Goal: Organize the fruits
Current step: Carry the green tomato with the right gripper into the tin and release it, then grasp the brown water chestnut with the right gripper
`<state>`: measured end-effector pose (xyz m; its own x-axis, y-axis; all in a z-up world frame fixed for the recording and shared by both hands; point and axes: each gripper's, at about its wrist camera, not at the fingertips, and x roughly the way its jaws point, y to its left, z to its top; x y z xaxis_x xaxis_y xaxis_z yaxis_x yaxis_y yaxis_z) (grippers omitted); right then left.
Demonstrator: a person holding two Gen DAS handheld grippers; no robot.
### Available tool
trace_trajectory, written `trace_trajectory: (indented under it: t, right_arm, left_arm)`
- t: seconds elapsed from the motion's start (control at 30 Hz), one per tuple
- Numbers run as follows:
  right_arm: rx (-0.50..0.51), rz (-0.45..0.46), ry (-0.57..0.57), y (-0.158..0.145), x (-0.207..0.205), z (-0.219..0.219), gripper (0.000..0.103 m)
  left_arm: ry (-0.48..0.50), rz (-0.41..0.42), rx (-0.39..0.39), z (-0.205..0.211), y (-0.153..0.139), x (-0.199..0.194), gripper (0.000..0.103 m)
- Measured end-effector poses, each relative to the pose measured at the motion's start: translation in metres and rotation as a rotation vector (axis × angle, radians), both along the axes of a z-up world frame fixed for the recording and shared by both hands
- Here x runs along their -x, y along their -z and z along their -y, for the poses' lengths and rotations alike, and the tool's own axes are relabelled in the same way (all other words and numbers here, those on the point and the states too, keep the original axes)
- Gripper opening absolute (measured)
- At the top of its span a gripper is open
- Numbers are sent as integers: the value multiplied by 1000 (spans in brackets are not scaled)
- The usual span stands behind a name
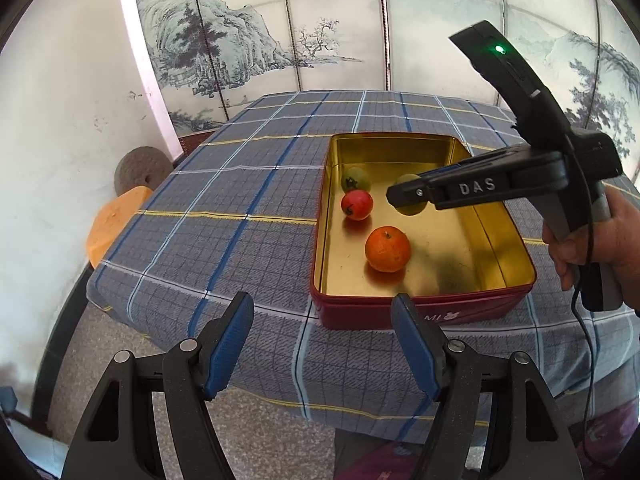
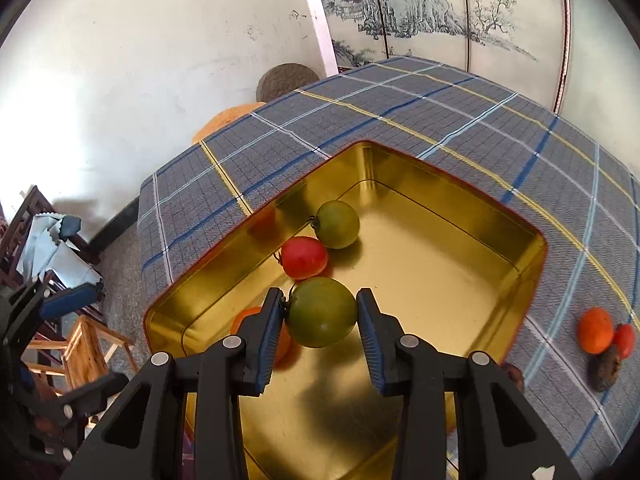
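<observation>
In the right wrist view, the right gripper (image 2: 320,316) has its blue-padded fingers (image 2: 269,332) grasping a green tomato (image 2: 321,312) at frame centre, one pad against each side, poised above the gold floor of the tin box (image 2: 452,184). Just beyond it lie a red tomato (image 2: 304,258) and a second green tomato (image 2: 337,224), touching each other close to the tin's left wall. An orange (image 2: 240,320) shows partly behind the left finger. The right half of the tin floor is bare up to its far and right walls.

Outside the tin, at the right edge of the frame, another orange (image 2: 595,330), a red fruit (image 2: 625,340) and a dark brown fruit (image 2: 606,368) sit bunched on the plaid-covered counter (image 2: 460,120), well apart from the tin's rim.

In the left wrist view, the left gripper (image 1: 324,344) hangs at the lower frame with fingers (image 1: 228,344) released and nothing between them, at the counter's near edge just short of the tin's red front wall. A hand (image 1: 600,240) at the right edge holds the right gripper over the tin. Bare cloth spreads left of the tin to the counter's edge.
</observation>
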<state>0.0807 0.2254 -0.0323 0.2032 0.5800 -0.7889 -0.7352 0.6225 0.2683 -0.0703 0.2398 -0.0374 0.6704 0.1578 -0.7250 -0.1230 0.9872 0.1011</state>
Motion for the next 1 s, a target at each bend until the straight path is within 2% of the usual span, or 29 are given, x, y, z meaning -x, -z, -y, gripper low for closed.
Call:
trace_trajectory:
  t: [0.1,0.17,0.23,0.47,0.6,0.77,1.0]
  right_arm:
    - [-9,-5,14,0,-2,-2,37]
    - [-58,-14,27,-5,-3,4,41]
    - [-114,-13,47,-13,-5,13,50]
    - [-212,37,143,-37,-2,67,58]
    - [-144,79,179,-33,3,102,59]
    - [-6,115,197,-11,4,131,59]
    - [60,102,181,16,-11,128,59]
  left_arm:
    - [1,1,-15,0,1,1,72]
    - [3,3,-23,1,2,1,72]
    - [5,4,-28,1,2,0,72]
    - [13,5,-48,5,2,-1,72]
    - [26,16,-47,7,0,-1,72]
    - [68,32,-21,14,-3,-1,72]
    - [115,23,-32,27,-3,-4,72]
